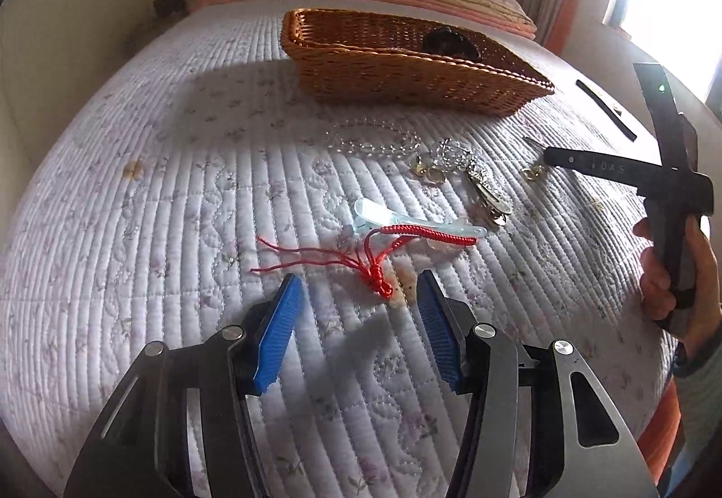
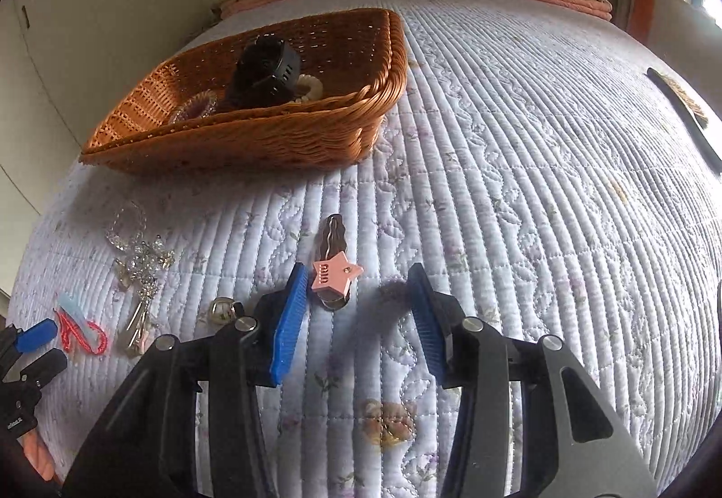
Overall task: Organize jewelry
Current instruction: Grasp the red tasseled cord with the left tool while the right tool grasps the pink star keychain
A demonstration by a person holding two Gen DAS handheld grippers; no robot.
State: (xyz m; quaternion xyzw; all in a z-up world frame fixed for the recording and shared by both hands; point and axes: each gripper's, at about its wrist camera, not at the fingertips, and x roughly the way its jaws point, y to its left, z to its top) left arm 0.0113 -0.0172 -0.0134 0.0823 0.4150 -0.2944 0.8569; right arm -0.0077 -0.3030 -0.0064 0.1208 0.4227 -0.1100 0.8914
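Left gripper [image 1: 358, 286] has its blue-padded jaws spread wide with nothing between them, low over the quilted white floral bedspread [image 1: 135, 191]. Just ahead of its tips lies a red braided cord bracelet with a knotted tail [image 1: 392, 247], draped over a translucent pale-blue hair clip [image 1: 406, 218].

Right gripper [image 2: 356, 277] is likewise spread and gripping nothing. A pink star-shaped hair clip on a metal base [image 2: 336, 272] lies on the bedspread between its fingertips, closer to the left pad; I can't tell whether they touch.

Brown woven wicker basket [image 2: 270, 137] sits further up the bed, holding a black claw clip [image 2: 266, 65], a cream beaded ring [image 2: 311, 87] and a purplish scrunchie [image 2: 196, 105].

Still on the bedspread between basket and grippers: clear beaded bracelet [image 1: 370, 137], cluster of crystal-and-gold pieces [image 1: 451, 159], a rhinestone clip [image 1: 489, 193], small gold earring [image 1: 532, 172]. A black strip [image 1: 604, 110] lies off to the right.
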